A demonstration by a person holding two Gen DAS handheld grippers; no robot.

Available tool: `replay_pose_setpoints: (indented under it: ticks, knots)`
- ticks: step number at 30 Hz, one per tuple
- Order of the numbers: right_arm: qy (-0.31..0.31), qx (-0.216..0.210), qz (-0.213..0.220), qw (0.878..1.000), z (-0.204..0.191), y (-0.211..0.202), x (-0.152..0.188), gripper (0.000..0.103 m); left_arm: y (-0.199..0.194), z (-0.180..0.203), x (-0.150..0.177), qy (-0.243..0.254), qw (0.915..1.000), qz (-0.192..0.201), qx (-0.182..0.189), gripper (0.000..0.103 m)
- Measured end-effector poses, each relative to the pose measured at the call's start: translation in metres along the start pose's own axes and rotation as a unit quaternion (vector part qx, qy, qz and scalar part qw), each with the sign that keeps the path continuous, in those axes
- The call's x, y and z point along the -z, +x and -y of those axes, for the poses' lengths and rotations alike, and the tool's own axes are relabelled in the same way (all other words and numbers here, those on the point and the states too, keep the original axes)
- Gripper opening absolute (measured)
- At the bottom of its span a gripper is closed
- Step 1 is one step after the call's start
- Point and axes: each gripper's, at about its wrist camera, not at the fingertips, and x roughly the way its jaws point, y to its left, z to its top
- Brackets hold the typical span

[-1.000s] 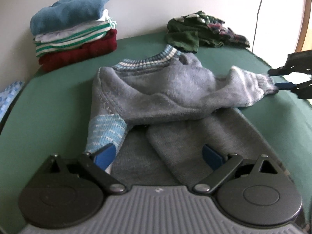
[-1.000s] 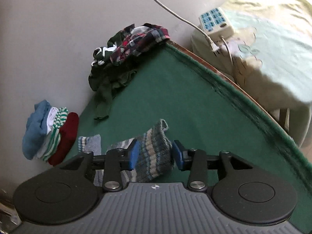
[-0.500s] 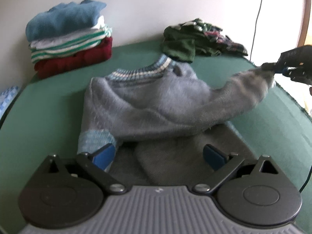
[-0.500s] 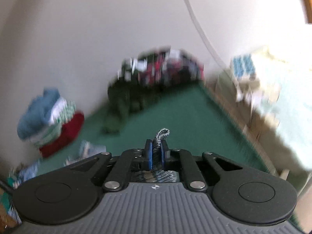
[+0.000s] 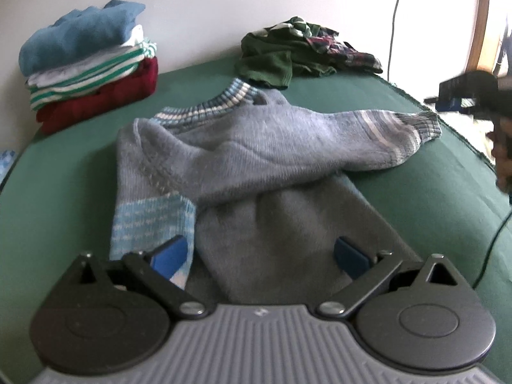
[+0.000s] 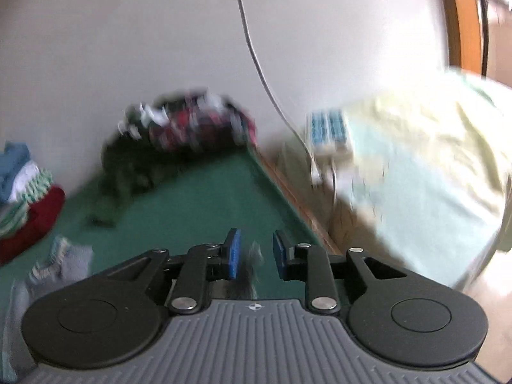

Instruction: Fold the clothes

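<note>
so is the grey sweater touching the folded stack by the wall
Apart. The left wrist view shows a strip of bare green table between the grey sweater and the folded stack.

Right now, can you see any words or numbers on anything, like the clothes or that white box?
No words or numbers can be read anywhere.
White box with blue squares: any print is too blurred to read.
Grey sweater: only stripes, no words.
Stack of folded clothes: no print showing.
Small mark on the grey tool body: a symbol, not letters.
</note>
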Motion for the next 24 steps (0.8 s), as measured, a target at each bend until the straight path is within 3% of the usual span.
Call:
replay_pose_setpoints:
  ticks: [2, 3, 5, 8, 11, 14, 16, 18, 20, 24]
  knots:
    - [-0.04, -0.07, 0.015, 0.997, -0.025, -0.008, -0.01, 0.027, -0.002, -0.002, 0.004, -0.011, 0.9999, -0.002, 0.0, 0.099]
    - [-0.069, -0.115, -0.003, 0.991, -0.044, -0.005, -0.01, 0.03, -0.003, -0.003, 0.007, -0.016, 0.9999, -0.002, 0.0, 0.099]
    - [-0.125, -0.203, -0.041, 0.97, -0.081, 0.002, -0.01, 0.034, -0.004, -0.002, 0.009, -0.017, 0.9998, -0.002, -0.002, 0.099]
    - [-0.183, -0.263, -0.08, 0.944, -0.13, 0.021, 0.008, 0.038, -0.005, 0.001, 0.01, -0.012, 0.9999, -0.002, -0.004, 0.099]
    - [-0.23, -0.288, -0.106, 0.923, -0.168, 0.04, 0.026, 0.039, -0.006, 0.0, 0.013, -0.015, 0.9999, -0.003, -0.003, 0.099]
    - [-0.247, -0.309, -0.144, 0.907, -0.183, 0.057, 0.035, 0.037, -0.008, -0.001, 0.017, -0.021, 0.9998, -0.002, -0.002, 0.1]
    - [-0.269, -0.312, -0.151, 0.899, -0.182, 0.054, 0.035, 0.008, -0.008, -0.001, 0.018, -0.026, 0.9997, 0.0, -0.001, 0.1]
    - [-0.291, -0.314, -0.156, 0.89, -0.182, 0.05, 0.034, 0.003, -0.007, -0.001, 0.019, -0.029, 0.9996, 0.001, 0.0, 0.102]
    - [-0.291, -0.313, -0.142, 0.893, -0.176, 0.041, 0.028, 0.002, -0.006, 0.0, 0.018, -0.03, 0.9996, 0.001, 0.001, 0.102]
    - [-0.281, -0.267, -0.128, 0.913, -0.169, 0.049, 0.027, 0.001, -0.003, 0.003, 0.015, -0.031, 0.9995, 0.001, 0.003, 0.102]
